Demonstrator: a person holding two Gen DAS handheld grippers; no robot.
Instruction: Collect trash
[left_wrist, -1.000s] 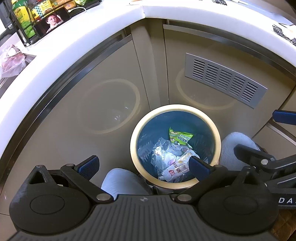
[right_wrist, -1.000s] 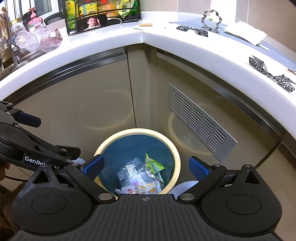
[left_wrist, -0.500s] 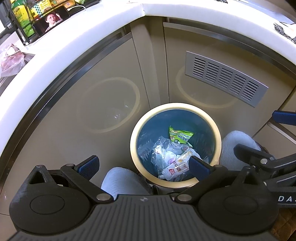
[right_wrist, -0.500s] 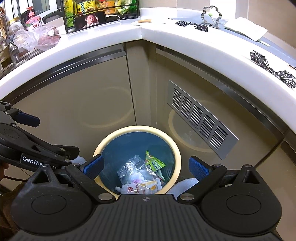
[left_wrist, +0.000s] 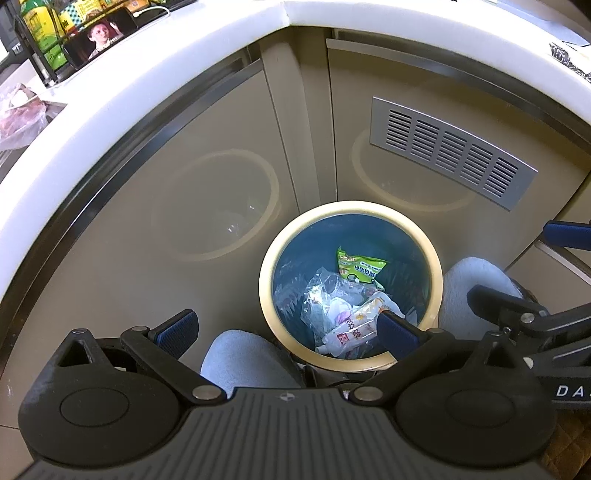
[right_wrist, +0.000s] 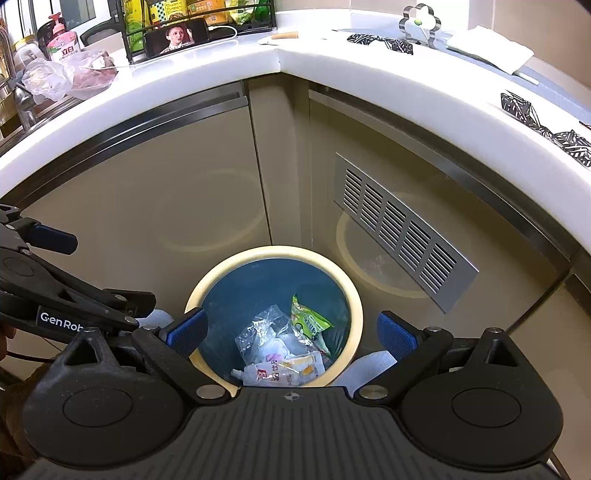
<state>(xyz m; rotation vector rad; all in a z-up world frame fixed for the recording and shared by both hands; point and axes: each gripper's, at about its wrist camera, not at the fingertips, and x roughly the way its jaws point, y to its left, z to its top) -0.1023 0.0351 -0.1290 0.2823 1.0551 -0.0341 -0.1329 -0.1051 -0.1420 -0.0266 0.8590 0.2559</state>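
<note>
Both claws are spread wide with nothing in them: left gripper (left_wrist: 284, 328) and right gripper (right_wrist: 291, 330) hover over the trash bin (right_wrist: 356, 314). Down inside sit a spout pouch (right_wrist: 284, 371), clear plastic wrap (right_wrist: 264, 330) and a green snack packet (left_wrist: 360, 267). Behind: beige cabinet doors (right_wrist: 166, 184), a vent grille (right_wrist: 402, 236), then the white countertop (right_wrist: 221, 70).

Wrappers (left_wrist: 354, 314) inside bin (left_wrist: 269, 266) below counter (left_wrist: 110, 110)

White corner counter (right_wrist: 280, 61), glossy beige cabinet doors (right_wrist: 155, 206) below with steel trim, grey vent grille (right_wrist: 402, 236) on the right door, wire rack (right_wrist: 199, 22) on top
</note>
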